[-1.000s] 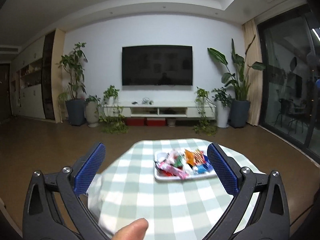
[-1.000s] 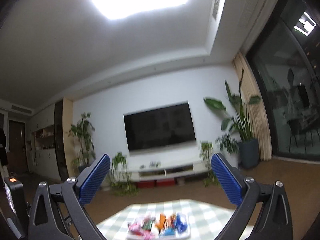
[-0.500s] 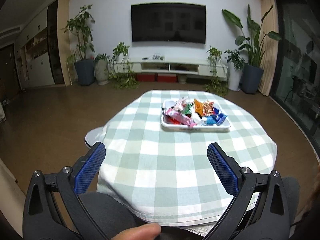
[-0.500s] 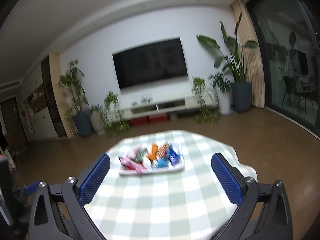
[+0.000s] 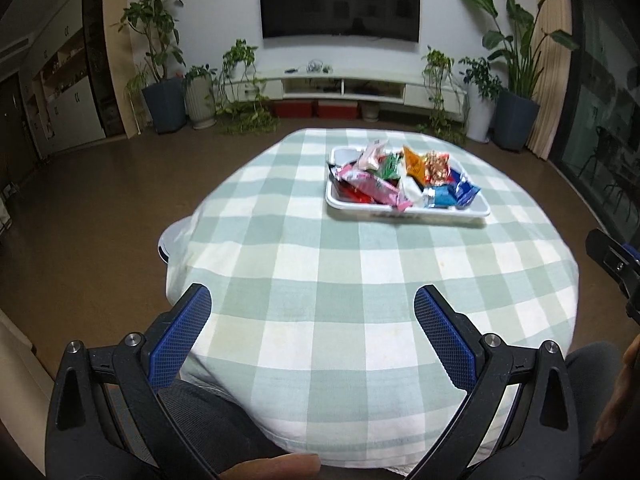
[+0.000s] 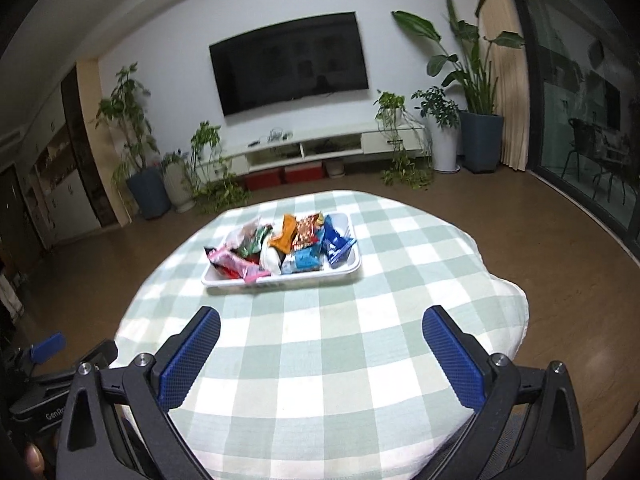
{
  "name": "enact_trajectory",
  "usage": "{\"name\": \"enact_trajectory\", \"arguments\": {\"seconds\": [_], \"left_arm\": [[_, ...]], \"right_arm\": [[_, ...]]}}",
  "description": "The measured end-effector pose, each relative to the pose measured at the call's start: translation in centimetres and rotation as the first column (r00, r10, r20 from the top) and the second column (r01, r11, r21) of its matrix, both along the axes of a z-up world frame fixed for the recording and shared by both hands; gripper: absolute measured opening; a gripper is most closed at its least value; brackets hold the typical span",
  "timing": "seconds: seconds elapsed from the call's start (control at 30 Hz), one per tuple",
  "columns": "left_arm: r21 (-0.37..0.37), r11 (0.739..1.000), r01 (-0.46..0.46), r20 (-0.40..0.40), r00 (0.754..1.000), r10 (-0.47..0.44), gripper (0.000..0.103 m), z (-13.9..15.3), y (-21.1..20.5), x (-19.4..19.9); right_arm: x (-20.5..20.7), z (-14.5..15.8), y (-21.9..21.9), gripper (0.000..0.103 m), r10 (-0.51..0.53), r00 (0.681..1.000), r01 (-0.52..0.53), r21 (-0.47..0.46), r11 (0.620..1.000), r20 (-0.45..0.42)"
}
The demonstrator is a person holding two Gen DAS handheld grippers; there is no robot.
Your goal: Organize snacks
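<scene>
A white tray (image 5: 408,213) (image 6: 280,282) heaped with several bright snack packets (image 5: 400,178) (image 6: 288,246) sits on the far half of a round table under a green-and-white checked cloth (image 5: 360,280) (image 6: 340,340). My left gripper (image 5: 312,320) hangs open over the near edge of the table, well short of the tray. My right gripper (image 6: 320,340) is open too, above the near part of the cloth, with nothing between its fingers. The right gripper's black frame shows at the right edge of the left wrist view.
A person's dark-clad knees (image 5: 208,412) sit under the near table edge. Brown floor surrounds the table. Beyond it stand a wall TV (image 5: 339,2), a low white cabinet (image 5: 344,88), potted plants (image 5: 160,64) and a glass door (image 5: 604,100) at right.
Both grippers have tilted downward, so the table and tray now fill more of each view. The grippers stay open and the tray has not moved.
</scene>
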State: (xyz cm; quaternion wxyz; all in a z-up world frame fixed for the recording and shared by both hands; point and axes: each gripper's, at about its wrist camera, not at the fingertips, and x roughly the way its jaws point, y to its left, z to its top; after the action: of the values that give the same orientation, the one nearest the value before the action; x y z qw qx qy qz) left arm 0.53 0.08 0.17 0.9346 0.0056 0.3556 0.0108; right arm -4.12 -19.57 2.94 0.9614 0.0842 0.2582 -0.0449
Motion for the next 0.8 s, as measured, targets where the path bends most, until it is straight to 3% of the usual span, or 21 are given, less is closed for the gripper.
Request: {"name": "enact_trajectory", "arguments": {"seconds": [0.4,0.8], "left_arm": [[0.000,1.000,0.009,-0.079,0.997,-0.009,0.103,-4.1,-0.4,4.0],[0.000,1.000,0.018,-0.111,0.994,-0.018,0.103,-5.4,-1.0,4.4]], "right_arm": [[3.8,-3.5,0.6,0.103,0.020,0.995,-0.022,-0.017,1.000,-0.102],[4.7,-5.0,0.5,0.103,0.023,0.990,-0.026,-0.020,0.999,-0.141]]}}
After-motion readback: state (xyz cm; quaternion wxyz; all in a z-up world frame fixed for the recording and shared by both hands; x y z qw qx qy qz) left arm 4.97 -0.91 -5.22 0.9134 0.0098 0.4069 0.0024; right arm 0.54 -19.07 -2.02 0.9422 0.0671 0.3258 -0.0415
